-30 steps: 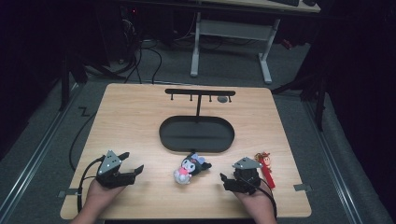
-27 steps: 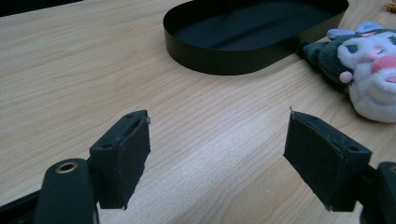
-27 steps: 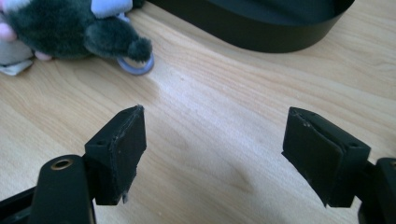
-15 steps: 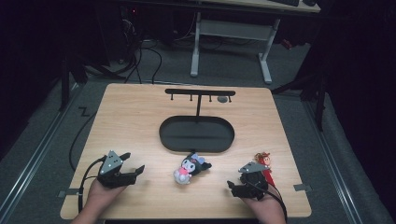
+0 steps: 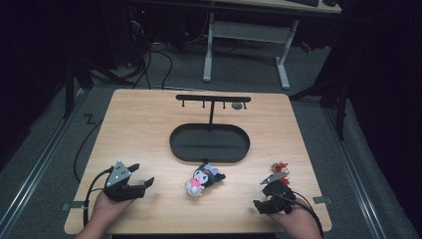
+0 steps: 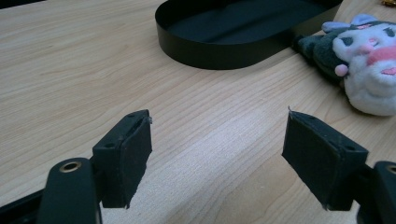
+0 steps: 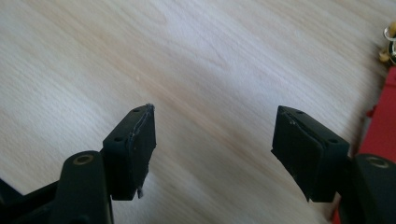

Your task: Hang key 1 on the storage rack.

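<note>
I have the right hand-held gripper (image 5: 262,198) low over the surface (image 5: 149,134) near its front right corner, jaws wide with only bare wood between them; they have just been closing a little. The red charm (image 5: 280,171) lies just beyond it and to its right side, not touched; in the right gripper view a red edge (image 7: 384,126) of it runs beside the right jaw. My left hand-held gripper (image 5: 141,184) sits at the front left, jaws wide and empty. Ahead and to its right lies the plush toy (image 6: 369,65), on its side just in front of the black oval tray (image 6: 210,53).
</note>
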Action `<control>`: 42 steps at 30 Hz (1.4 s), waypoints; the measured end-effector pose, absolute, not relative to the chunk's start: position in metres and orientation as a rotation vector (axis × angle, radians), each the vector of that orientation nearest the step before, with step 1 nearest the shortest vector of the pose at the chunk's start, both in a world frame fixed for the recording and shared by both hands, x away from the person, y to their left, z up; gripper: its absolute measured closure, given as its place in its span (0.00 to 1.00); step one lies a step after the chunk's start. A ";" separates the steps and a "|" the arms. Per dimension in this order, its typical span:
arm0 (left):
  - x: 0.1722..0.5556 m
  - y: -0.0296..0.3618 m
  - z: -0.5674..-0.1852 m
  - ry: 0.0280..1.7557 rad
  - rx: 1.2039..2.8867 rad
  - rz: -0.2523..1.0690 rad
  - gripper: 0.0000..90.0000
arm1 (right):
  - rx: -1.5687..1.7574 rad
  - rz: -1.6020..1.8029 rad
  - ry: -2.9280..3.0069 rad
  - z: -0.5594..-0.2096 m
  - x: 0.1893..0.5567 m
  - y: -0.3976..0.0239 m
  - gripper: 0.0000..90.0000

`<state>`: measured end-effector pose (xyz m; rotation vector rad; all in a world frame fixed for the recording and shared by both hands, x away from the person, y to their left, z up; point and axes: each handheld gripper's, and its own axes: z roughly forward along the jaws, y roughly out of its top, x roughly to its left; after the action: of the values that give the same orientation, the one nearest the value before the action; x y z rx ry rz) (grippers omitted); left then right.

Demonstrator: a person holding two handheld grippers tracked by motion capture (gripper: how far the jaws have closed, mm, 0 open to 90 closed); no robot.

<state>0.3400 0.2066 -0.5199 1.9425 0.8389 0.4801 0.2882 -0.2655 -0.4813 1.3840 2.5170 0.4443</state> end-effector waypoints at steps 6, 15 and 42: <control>0.339 0.206 -0.520 0.831 1.951 0.475 0.27 | 1.401 0.356 2.568 -0.478 0.286 -0.273 0.36; 0.339 0.205 -0.521 0.820 1.963 0.474 0.28 | 1.436 0.271 2.587 -0.466 0.290 -0.292 0.45; 0.336 0.200 -0.523 0.763 2.016 0.493 0.29 | 1.680 0.178 2.342 -0.474 0.354 -0.346 0.58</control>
<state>0.3357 0.1996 -0.5230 2.0164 0.7632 0.4934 0.3537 -0.3458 -0.4738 1.6801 2.3419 0.1779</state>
